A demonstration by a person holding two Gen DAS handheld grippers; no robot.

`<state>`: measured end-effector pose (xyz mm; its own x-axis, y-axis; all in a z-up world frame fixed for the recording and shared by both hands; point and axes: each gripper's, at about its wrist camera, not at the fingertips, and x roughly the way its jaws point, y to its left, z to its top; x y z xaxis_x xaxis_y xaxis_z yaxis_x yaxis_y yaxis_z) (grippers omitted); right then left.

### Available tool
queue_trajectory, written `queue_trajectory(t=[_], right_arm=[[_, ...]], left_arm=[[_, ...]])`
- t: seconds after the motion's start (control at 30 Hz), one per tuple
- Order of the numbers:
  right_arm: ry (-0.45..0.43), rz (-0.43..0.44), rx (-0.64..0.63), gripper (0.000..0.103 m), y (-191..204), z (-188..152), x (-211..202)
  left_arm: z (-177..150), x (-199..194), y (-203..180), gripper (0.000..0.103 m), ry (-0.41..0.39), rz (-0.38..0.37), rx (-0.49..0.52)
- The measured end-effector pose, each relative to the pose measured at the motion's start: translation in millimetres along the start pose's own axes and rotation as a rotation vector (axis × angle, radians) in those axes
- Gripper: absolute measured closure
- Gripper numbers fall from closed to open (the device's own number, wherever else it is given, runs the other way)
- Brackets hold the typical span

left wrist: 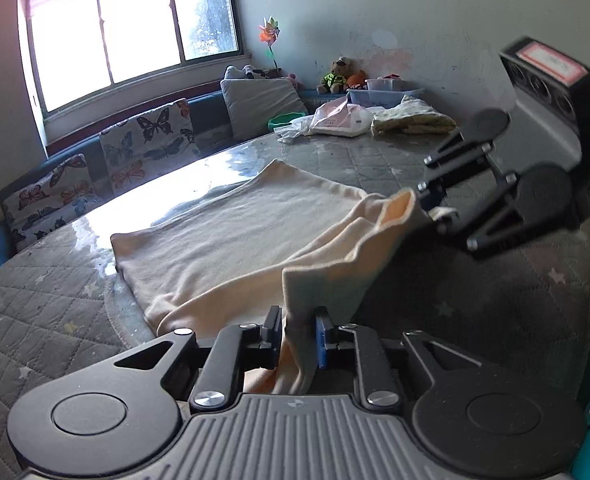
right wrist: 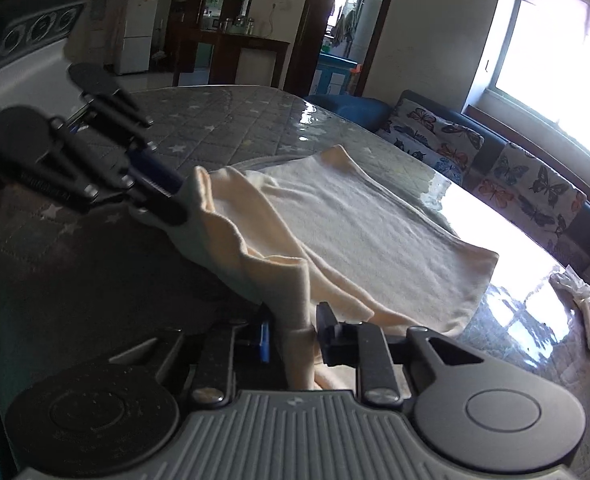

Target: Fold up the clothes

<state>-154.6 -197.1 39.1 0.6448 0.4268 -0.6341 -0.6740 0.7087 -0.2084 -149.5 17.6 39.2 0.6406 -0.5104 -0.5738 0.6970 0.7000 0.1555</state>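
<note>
Cream knit garment (left wrist: pixel 231 236): it is lying mostly flat on the grey quilted table cover (left wrist: pixel 47 312), with its near edge rising off the surface between your two tools.
Left gripper (left wrist: pixel 298 336): you are pinching one near corner of the garment; the jaws are closed down on a bunched strip of cloth running back toward the tool body.
Right gripper (right wrist: pixel 291 332): you are pinching the other near corner in the same way, jaws clamped on a gathered fold.
Held edge: the cloth is sagging and rippling between the two grips, so you are not yet keeping it taut.
Far part of the garment: it is resting flat, reaching toward the glossy sunlit stretch of the table near the butterfly cushions (left wrist: pixel 151 136).
Step in hand: you are, by my judgement, lifting the near edge to carry it over the flat part, so the fold is beginning rather than finishing.
Next move: you are probably going to need to spread the tools apart to straighten the edge, then carry both corners forward together and level.
Placement: aiming the held corners at the far corners should be giving you a square fold.
Risk: with the slack showing now, one side may be landing ahead of the other and creasing.
Clutter: the folded pile (left wrist: pixel 413 120) and plastic bags (left wrist: pixel 335 120) are sitting well apart from the garment, at the far end.
</note>
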Motion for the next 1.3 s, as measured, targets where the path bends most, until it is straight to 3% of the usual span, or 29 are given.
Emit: queue_trajectory(t=[0.2,0.6,0.67,0.73,0.8,1.03,1.3], right_arm=[[-0.005,0.005,0.053,0.084,-12,9,2],[-0.005,-0.006,0.064,0.085,-15,12,6],[-0.005,-0.006,0.066,0.085,-15,11,6],[-0.005,-0.007,0.068,0.086,-15,11,6],[-0.011,-0.009,0.065,0.089,-14,10,5],[-0.053,-0.018,0.067,0.093,-8,10,-9],[-0.071,0.009,0.049,0.093,6,9,-45]], left_arm=[[-15,-5,-5,0.059,0.021,0.067,0.035],[-27,-1,-8,0.058,0.057,0.058,0.149],[-28,0,-8,0.066,0.057,0.045,0.163],[-28,1,-6,0.087,0.056,0.045,0.160],[-26,0,-2,0.092,0.043,0.043,0.136],[-13,-23,13,0.095,-0.029,0.038,0.022],[-7,-56,7,0.095,-0.047,-0.009,0.009]])
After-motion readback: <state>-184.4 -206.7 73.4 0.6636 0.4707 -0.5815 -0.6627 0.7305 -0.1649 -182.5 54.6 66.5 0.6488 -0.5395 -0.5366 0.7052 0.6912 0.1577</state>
